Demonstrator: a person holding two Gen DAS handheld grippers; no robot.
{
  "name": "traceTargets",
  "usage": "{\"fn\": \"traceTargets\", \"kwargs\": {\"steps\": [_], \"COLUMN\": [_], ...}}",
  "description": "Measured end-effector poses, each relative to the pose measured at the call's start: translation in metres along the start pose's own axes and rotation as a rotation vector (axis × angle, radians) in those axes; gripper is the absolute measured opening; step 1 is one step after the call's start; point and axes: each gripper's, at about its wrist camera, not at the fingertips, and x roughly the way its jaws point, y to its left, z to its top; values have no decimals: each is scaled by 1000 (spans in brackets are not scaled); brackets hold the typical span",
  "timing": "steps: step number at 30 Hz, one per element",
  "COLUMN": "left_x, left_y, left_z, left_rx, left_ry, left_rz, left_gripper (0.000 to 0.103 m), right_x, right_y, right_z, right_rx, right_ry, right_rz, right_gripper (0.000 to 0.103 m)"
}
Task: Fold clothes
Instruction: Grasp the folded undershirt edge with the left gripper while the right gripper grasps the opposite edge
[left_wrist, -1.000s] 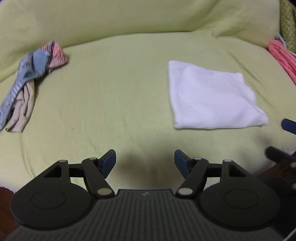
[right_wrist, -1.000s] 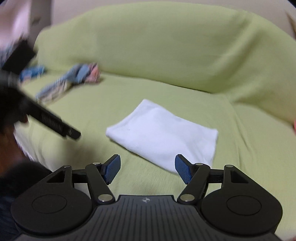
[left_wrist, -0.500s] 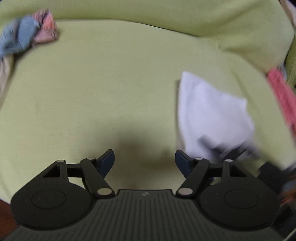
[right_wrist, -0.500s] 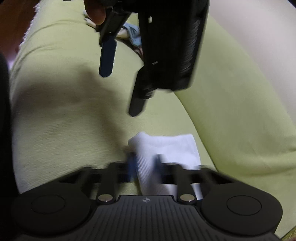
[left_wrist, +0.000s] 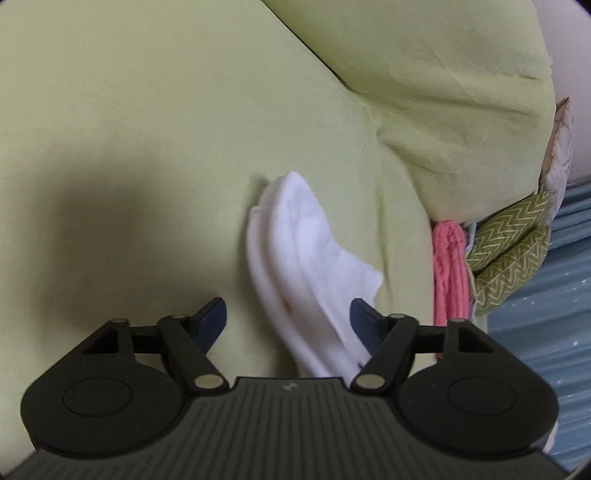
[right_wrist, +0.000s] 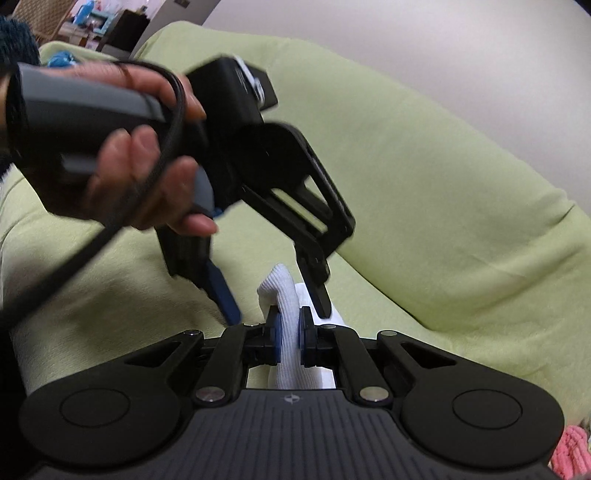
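No writing can be read. The right gripper (right_wrist: 289, 332) pinches a bunched fold of the white cloth (left_wrist: 306, 266) between its fingers on the green sofa (left_wrist: 129, 129). The left gripper (left_wrist: 288, 317) straddles the cloth, fingers closing, its right finger beside the cloth's edge. Pink fabric (left_wrist: 448, 269) and a zigzag cushion (left_wrist: 509, 254) lie right of them.

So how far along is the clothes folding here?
Partway. The white cloth already looks folded into layers on the green sofa cover. In hand: the right gripper pinches its raised edge, while the left gripper is closing around it without pressing yet. Left: the pink garment at the sofa's edge looks unfolded.
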Motion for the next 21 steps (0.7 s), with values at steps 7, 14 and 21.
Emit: {"fn": "traceTargets", "kwargs": {"steps": [7,14,21], "left_x": [24,24,29], "left_y": [-5,-10,-21], "left_z": [4,-3,-2], "left_rx": [85,208,283], "left_ry": [7,2,7], "left_rz": [38,69,113], "left_gripper": [11,11,11], "right_x": [-17,-35,14], "right_y": [-12,-133,-209], "right_z": [-14,-85,-150], "right_rx": [71,631,1162], "right_ry": [20,230,345], "right_rz": [72,187,359], "right_gripper": [51,54,56]}}
